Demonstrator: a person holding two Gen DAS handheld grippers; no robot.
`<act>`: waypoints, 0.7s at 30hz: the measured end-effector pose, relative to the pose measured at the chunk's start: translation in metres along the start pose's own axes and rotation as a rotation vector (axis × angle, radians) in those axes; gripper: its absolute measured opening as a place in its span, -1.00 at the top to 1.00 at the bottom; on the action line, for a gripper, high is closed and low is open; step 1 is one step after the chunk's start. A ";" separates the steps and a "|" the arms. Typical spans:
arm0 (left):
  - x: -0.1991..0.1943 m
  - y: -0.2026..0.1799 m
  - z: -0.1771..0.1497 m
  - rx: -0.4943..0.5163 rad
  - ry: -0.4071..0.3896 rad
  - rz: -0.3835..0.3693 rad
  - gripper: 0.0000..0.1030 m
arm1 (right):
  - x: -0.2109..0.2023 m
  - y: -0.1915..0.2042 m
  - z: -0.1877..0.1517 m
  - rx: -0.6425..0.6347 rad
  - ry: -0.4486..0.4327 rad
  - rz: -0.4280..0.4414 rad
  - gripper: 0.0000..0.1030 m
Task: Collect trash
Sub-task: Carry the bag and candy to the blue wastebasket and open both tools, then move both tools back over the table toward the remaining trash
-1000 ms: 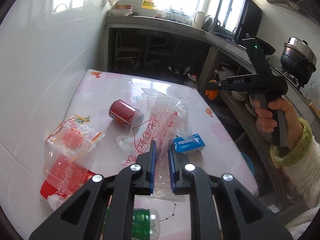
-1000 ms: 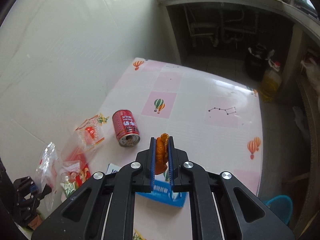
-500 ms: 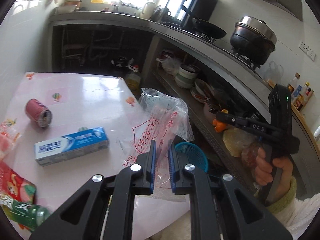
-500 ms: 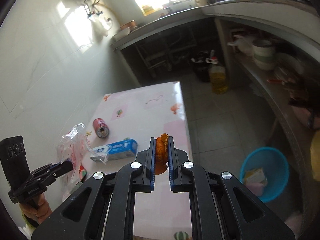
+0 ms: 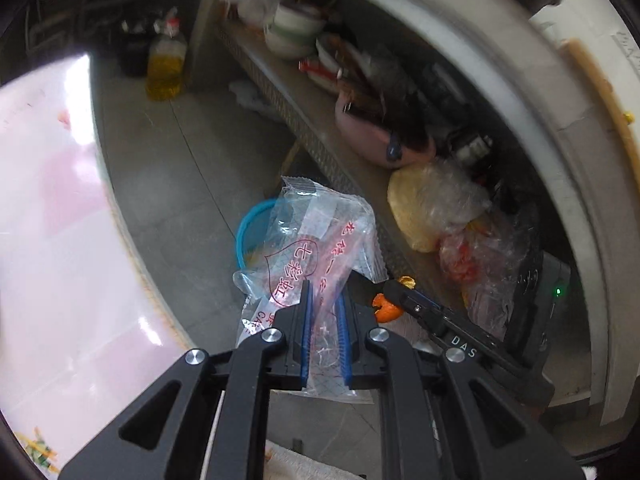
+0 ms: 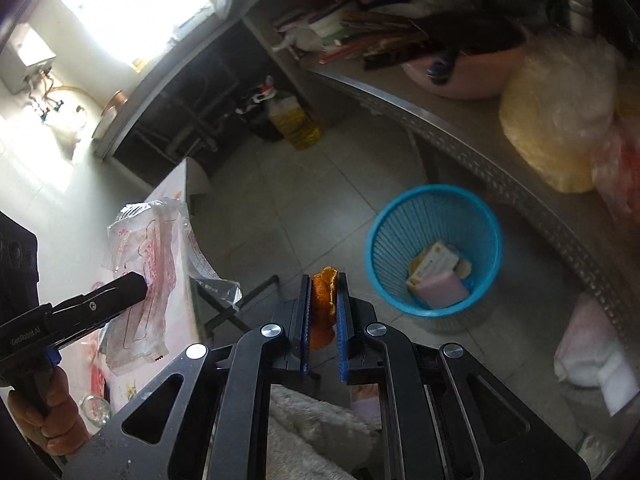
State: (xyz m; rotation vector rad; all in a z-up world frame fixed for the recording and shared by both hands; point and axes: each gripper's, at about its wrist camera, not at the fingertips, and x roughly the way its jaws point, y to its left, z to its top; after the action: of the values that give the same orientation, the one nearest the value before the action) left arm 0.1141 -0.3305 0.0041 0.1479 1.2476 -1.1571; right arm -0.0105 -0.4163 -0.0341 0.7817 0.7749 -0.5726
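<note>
My left gripper (image 5: 324, 312) is shut on a clear plastic wrapper with red print (image 5: 320, 236), held in the air over the floor beside the table. The wrapper hides most of a blue bin (image 5: 250, 228). My right gripper (image 6: 324, 300) is shut on a piece of orange peel (image 6: 324, 294), held above the floor left of the blue plastic bin (image 6: 434, 248), which holds a few packets. The right gripper's tip with the peel (image 5: 386, 306) shows in the left wrist view, just right of my left gripper. The left gripper and wrapper (image 6: 148, 264) show at the left of the right wrist view.
The pink patterned table (image 5: 48, 240) lies to the left. A metal shelf (image 6: 500, 152) with a pink basin (image 6: 468, 76) and bagged goods (image 6: 560, 120) runs along the right. An oil bottle (image 6: 294, 122) stands on the tiled floor. White bags (image 6: 596, 360) lie under the shelf.
Both grippers swung away from the table toward the floor and the blue bin, each still holding its item. The table items have left the left wrist view.
</note>
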 end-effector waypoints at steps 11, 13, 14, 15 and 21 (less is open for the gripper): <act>0.187 0.007 0.062 -0.055 0.313 0.109 0.78 | 0.118 -0.093 0.015 0.180 0.163 -0.117 0.79; 0.215 0.004 0.065 -0.037 0.342 0.124 0.77 | 0.134 -0.107 0.016 0.199 0.173 -0.148 0.77; 0.229 0.001 0.068 -0.028 0.353 0.127 0.75 | 0.143 -0.112 0.018 0.199 0.174 -0.163 0.72; 0.239 -0.001 0.071 -0.018 0.358 0.135 0.69 | 0.151 -0.117 0.020 0.197 0.171 -0.180 0.72; 0.270 -0.002 0.077 -0.030 0.372 0.140 0.05 | 0.179 -0.152 0.022 0.223 0.171 -0.269 0.16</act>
State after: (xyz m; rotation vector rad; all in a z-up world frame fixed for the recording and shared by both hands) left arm 0.1289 -0.5433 -0.1788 0.4368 1.5531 -1.0169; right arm -0.0027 -0.5534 -0.2258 0.9471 0.9938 -0.8517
